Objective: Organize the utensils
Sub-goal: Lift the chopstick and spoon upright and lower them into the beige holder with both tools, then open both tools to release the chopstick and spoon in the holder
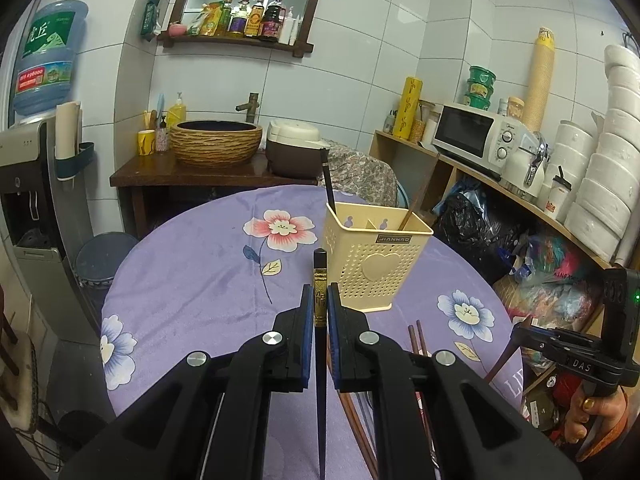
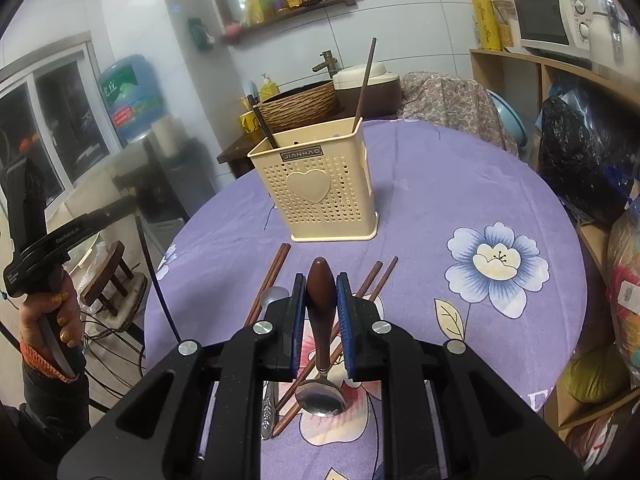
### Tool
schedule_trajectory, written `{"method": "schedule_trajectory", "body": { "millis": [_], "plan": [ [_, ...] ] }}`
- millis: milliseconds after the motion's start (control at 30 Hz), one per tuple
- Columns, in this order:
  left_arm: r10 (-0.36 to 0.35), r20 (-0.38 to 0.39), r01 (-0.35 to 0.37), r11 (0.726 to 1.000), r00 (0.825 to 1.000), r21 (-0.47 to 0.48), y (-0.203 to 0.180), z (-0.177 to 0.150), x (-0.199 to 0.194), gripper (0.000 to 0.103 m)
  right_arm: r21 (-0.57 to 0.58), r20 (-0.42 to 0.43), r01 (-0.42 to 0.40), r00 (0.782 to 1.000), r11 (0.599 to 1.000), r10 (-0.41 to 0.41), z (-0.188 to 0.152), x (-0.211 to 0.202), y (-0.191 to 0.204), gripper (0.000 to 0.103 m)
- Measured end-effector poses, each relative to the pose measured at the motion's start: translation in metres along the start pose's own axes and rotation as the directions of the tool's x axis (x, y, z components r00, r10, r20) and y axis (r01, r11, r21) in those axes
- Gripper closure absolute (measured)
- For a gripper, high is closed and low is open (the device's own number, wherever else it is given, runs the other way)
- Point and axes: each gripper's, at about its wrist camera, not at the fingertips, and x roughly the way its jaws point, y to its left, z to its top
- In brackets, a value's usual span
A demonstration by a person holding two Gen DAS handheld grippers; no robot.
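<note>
Pinching one black chopstick (image 1: pixel 320 280) just below its gold band, the left tongs (image 1: pixel 320 304) hold it above the purple flowered cloth of the round bench (image 1: pixel 192 280), its blunt end pointing toward the cream utensil holder (image 1: pixel 370 256) and its thin end running back under the tool. The right tongs (image 2: pixel 321 300) are clamped on the brown wooden handle of one spoon (image 2: pixel 322 360), whose steel bowl hangs toward the camera over the cloth. The perforated holder, with a heart on its front, stands upright near the middle of the bench, ahead of both tools, and already has two sticks in it: one black chopstick (image 1: pixel 328 180) leaning in the left compartment and one brown chopstick (image 1: pixel 416 196) leaning at the right. On the cloth below the right tongs lie four brown chopsticks, one pair (image 2: pixel 272 276) to the left and one pair (image 2: pixel 380 276) to the right, and one all-metal spoon (image 2: pixel 274 296) beside the left pair. Each tool is gripped by a person's hand; the left hand (image 2: pixel 56 320) shows orange cuffing at the wrist, and the right hand (image 1: pixel 592 412) sits at the frame edge.
</note>
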Motion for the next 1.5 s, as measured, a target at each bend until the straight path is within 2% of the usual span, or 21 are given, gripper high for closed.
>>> {"method": "schedule_trajectory", "body": {
  "millis": [167,300,433,567,733,867,967,1067,1333,1500],
  "plan": [
    [-0.001,0.019,0.0,1.0,1.0,0.023,-0.003,0.011,-0.003,0.095,-0.012,0.027,-0.012,1.0,1.0,0.013,0.013,-0.004,0.004,0.087],
    [-0.006,0.047,0.004,0.999,0.999,0.041,-0.009,0.036,-0.001,0.095,-0.038,0.065,-0.016,0.998,0.999,0.019,0.039,-0.004,0.01,0.087],
    [-0.048,0.058,0.046,0.999,0.997,0.029,-0.015,0.072,0.008,0.095,-0.095,0.095,-0.021,0.995,0.995,0.03,0.085,-0.002,0.024,0.087],
    [-0.064,0.114,0.062,0.998,0.991,0.025,-0.025,0.117,0.009,0.095,-0.125,0.164,0.008,0.986,0.992,0.013,0.139,-0.002,0.035,0.087],
    [-0.055,0.181,0.052,0.998,0.982,0.019,-0.04,0.167,0.021,0.095,-0.104,0.258,0.054,0.966,0.993,-0.026,0.199,0.003,0.044,0.087],
    [-0.021,0.224,0.022,1.0,0.974,0.0,-0.049,0.189,0.041,0.095,-0.097,0.292,0.106,0.954,0.99,-0.073,0.223,0.023,0.046,0.087],
    [0.01,0.255,-0.008,1.0,0.967,-0.009,-0.052,0.189,0.058,0.095,-0.099,0.293,0.129,0.951,0.987,-0.095,0.226,0.041,0.043,0.087],
    [0.032,0.242,-0.034,0.999,0.97,0.005,-0.054,0.176,0.077,0.095,-0.089,0.271,0.141,0.956,0.986,-0.112,0.213,0.062,0.036,0.087],
    [0.049,0.129,-0.051,0.999,0.99,0.016,-0.042,0.122,0.116,0.095,-0.074,0.193,0.161,0.971,0.984,-0.144,0.175,0.108,0.014,0.087],
    [0.057,0.063,-0.058,0.998,0.996,0.008,-0.034,0.099,0.135,0.095,-0.068,0.163,0.17,0.974,0.983,-0.158,0.159,0.124,0.006,0.087]
  ]
}}
